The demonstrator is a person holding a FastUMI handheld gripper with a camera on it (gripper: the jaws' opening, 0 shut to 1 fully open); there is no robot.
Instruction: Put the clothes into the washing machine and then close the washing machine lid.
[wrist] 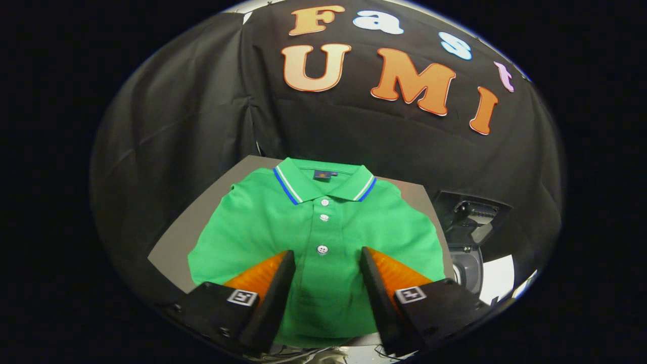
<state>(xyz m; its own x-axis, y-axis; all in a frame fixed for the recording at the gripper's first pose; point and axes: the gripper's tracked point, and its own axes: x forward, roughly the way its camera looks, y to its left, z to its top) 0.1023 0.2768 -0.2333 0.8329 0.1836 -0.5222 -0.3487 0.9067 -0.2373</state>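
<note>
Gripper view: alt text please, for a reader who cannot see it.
A green polo shirt lies flat on a grey table; the open gripper hovers above its lower front. A dark machine stands beside the table.

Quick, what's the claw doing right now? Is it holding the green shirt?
Claw: open, holding nothing. Its fingers are spread apart above the green shirt, which lies flat on the table.

One green polo shirt (323, 242) with three white buttons (322, 249), one grey counter (177, 242), one pair of tongs (327, 263) with two fingers (273, 293) spread apart
</note>
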